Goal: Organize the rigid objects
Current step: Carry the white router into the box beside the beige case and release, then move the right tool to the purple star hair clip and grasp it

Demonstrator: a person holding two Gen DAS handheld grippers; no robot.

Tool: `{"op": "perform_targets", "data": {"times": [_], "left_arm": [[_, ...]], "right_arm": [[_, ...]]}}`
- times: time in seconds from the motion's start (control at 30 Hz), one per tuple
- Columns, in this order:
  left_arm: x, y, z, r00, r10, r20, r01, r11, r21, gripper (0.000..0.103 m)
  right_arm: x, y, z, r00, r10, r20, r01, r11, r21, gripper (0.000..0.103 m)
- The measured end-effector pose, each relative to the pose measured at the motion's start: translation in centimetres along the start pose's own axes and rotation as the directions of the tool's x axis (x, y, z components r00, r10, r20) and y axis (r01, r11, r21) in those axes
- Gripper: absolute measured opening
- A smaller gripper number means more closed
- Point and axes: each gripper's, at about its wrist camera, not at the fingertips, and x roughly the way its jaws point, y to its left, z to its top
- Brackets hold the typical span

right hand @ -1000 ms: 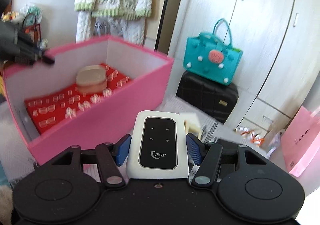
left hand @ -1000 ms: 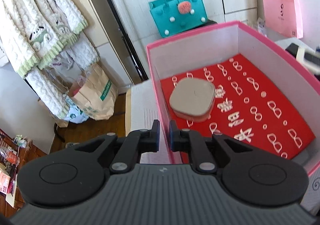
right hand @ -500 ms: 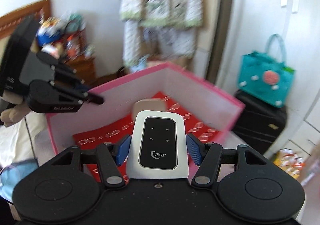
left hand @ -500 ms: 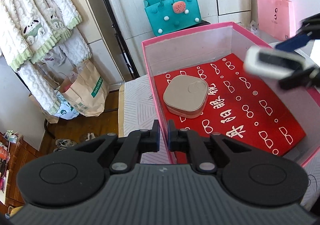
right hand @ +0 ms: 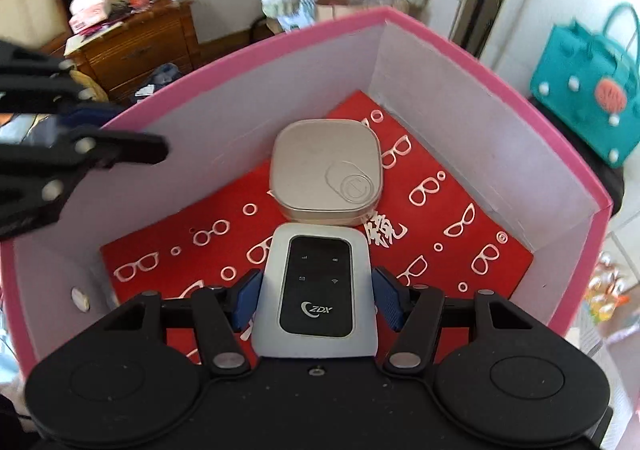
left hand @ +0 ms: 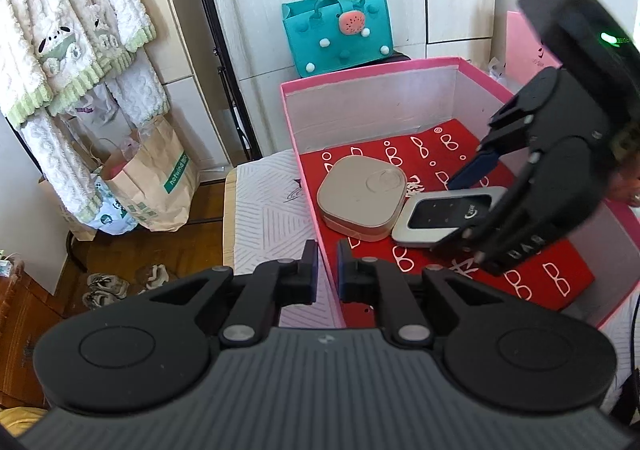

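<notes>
A pink box [left hand: 368, 68] with a red glasses-print liner stands on the white patterned surface. My left gripper [left hand: 326, 274] is shut on the box's near wall, one finger on each side of the thin pink edge. Inside the box lies a beige rounded square case [left hand: 360, 202]. My right gripper [right hand: 316, 298] is shut on a white pocket router [right hand: 316, 290] with a black face. It holds the router low over the red liner, its front end right by the beige case [right hand: 326, 174]. In the left wrist view the router [left hand: 444, 216] tilts beside the case.
A teal handbag [left hand: 336, 34] stands behind the box against white cupboards. A brown paper bag [left hand: 156, 182] and shoes [left hand: 120, 282] are on the wooden floor at left, under hanging knitwear. A cluttered wooden dresser [right hand: 132, 46] is beyond the box.
My right gripper has carried the router over the box's rim and down inside, close to the beige case. My left gripper has stayed clamped on the box wall.
</notes>
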Motion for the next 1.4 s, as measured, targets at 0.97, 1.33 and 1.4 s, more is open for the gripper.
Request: {"op": "perform_targets", "data": {"times": [0.97, 1.33, 1.4], "left_arm": [[-0.1, 0.0, -0.3, 1.000, -0.006, 0.016, 0.005, 1.000, 0.017, 0.009], [-0.1, 0.0, 0.1, 0.999, -0.012, -0.031, 0.013, 1.000, 0.014, 0.010], [-0.2, -0.2, 0.0, 1.000, -0.002, -0.029, 0.002, 1.000, 0.022, 0.009]], "right_arm": [[-6.8, -3.8, -1.4, 0.958, -0.058, 0.279, 0.035, 0.996, 0.088, 0.065], [-13.5, -4.1, -13.2, 0.903, -0.113, 0.414, 0.043, 0.984, 0.175, 0.065], [-13.7, -4.0, -15.2, 0.899, -0.135, 0.417, 0.053, 0.978, 0.203, 0.065]]}}
